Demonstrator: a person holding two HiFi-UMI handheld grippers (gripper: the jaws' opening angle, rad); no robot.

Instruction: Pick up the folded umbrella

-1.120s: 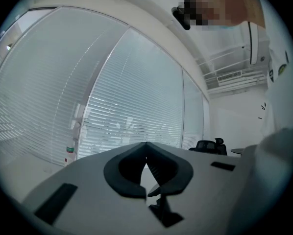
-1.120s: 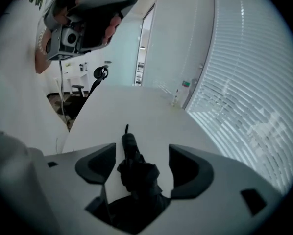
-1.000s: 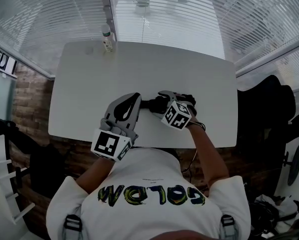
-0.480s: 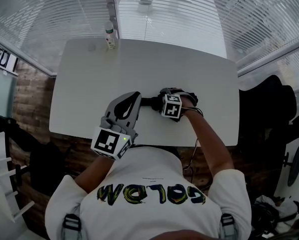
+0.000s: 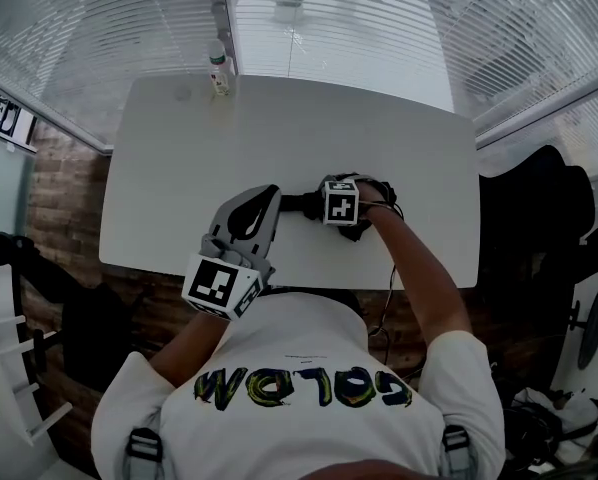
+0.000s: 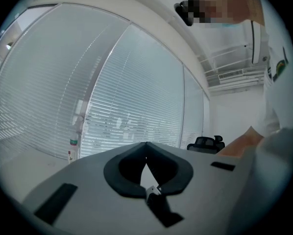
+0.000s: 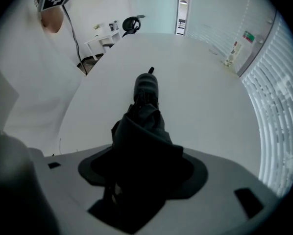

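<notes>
Between the 2 jaws of our right gripper [image 7: 143, 166], just now closing in, we pinch the folded umbrella [image 7: 142, 129] for a lift, our spare left gripper [image 6: 146, 151] pressed together.

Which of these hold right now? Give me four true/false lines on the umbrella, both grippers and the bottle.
1. The black folded umbrella lies on the white table. True.
2. The left gripper grips the umbrella. False: its jaws are together and empty.
3. The right gripper has the umbrella between its jaws. True; the jaws have just been closing on it.
4. The small plastic bottle touches the umbrella. False: it stands apart at the table's far edge, by the blinds.
</notes>
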